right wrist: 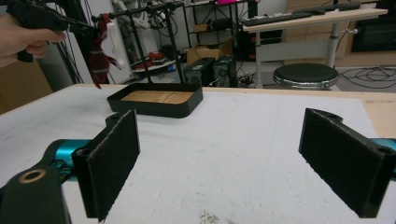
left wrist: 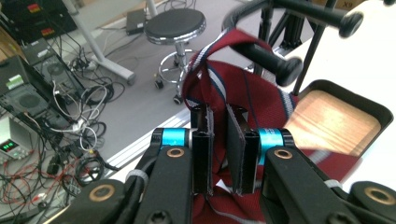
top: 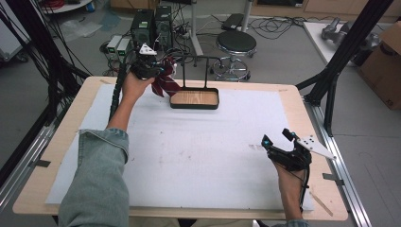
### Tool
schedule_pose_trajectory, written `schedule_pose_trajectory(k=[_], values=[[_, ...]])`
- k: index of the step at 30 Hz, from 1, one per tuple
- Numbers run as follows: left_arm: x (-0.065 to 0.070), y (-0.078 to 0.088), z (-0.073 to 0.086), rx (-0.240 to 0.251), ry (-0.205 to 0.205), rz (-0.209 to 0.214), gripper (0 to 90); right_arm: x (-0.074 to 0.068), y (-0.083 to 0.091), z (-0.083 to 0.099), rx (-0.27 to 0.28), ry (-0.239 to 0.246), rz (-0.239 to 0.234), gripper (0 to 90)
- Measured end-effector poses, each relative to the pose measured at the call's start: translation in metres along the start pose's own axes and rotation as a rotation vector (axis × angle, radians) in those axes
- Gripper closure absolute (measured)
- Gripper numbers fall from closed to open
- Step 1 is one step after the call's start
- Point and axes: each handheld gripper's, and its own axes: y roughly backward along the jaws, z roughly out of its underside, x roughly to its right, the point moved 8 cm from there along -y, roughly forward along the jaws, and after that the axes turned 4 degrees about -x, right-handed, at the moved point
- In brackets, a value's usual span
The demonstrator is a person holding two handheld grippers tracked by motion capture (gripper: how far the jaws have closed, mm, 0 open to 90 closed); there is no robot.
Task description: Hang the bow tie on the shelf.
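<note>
We see broad bare white tabletop (top: 203,156) between the hands, with the black tray (top: 194,99) and its rack (top: 201,59) at the far edge. The left gripper (left wrist: 219,126) is nearly closed, pinching the red striped tie (left wrist: 252,93) draped over a rack peg (left wrist: 266,58) beside the tray. Our right gripper (top: 276,138) hovers wide open and empty near the tabletop's right edge

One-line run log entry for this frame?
left claw: shut on striped tie, at rack | right claw: open, idle over mat | tray: empty
</note>
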Motion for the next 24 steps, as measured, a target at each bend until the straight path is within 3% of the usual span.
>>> schedule_pose_trajectory(k=[6,11,18,24], values=[[0.004,-0.004,0.003,-0.006,0.003,0.012,78.1,-0.001,-0.002,0.0,0.001,-0.002,-0.006,11.4],[0.006,0.004,0.004,0.023,0.017,0.034,68.9,-0.001,-0.004,-0.002,0.005,0.0,-0.01,11.4],[0.007,0.031,0.007,0.114,0.059,0.043,52.7,0.0,-0.007,-0.002,0.001,-0.012,-0.014,11.4],[0.008,0.066,0.013,0.193,0.128,0.057,44.6,0.001,-0.005,-0.004,0.017,-0.014,-0.007,11.4]])
